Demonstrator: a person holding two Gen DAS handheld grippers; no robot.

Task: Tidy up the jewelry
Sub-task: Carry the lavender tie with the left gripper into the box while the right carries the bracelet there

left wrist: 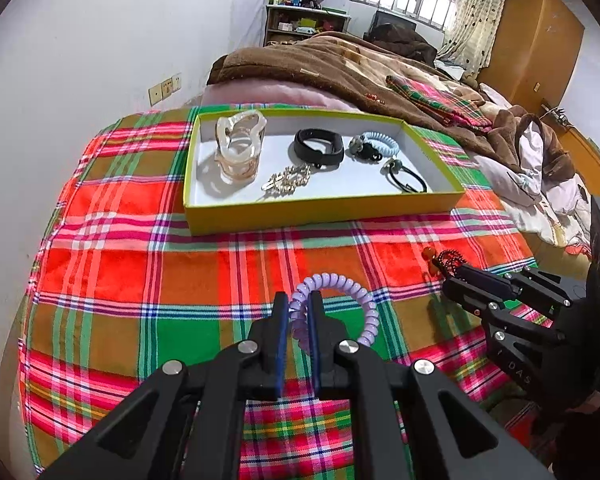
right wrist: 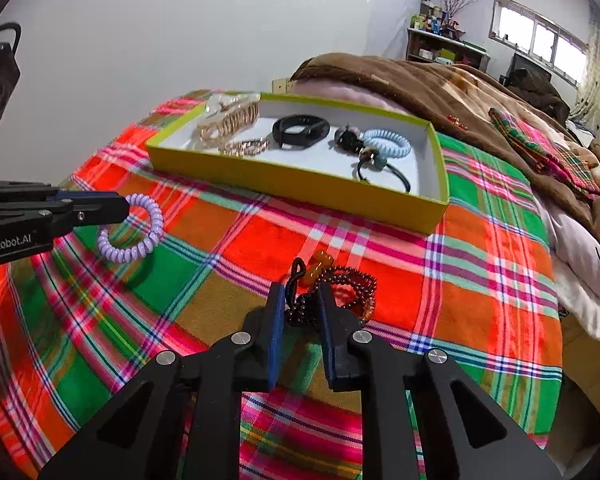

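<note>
left wrist view: left gripper [left wrist: 299, 300] jaws pinch the purple coil tie [left wrist: 336, 308]; right gripper [right wrist: 302, 296] jaws straddle beads [right wrist: 340, 292].

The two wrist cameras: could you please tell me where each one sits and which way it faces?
Left wrist: on the left tool, facing the yellow-green cardboard tray; its fingers straddle the lilac spiral hair tie.
Right wrist: on the right tool, facing the same tray; fingers straddle the dark red bead bracelet.
Shared: tray, plaid cloth, each other's tool.

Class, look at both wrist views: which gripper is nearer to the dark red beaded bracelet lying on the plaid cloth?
Right. The right gripper has its fingers on either side of the beaded bracelet. The left gripper is off to its left, closed on the purple coil hair tie.
</note>
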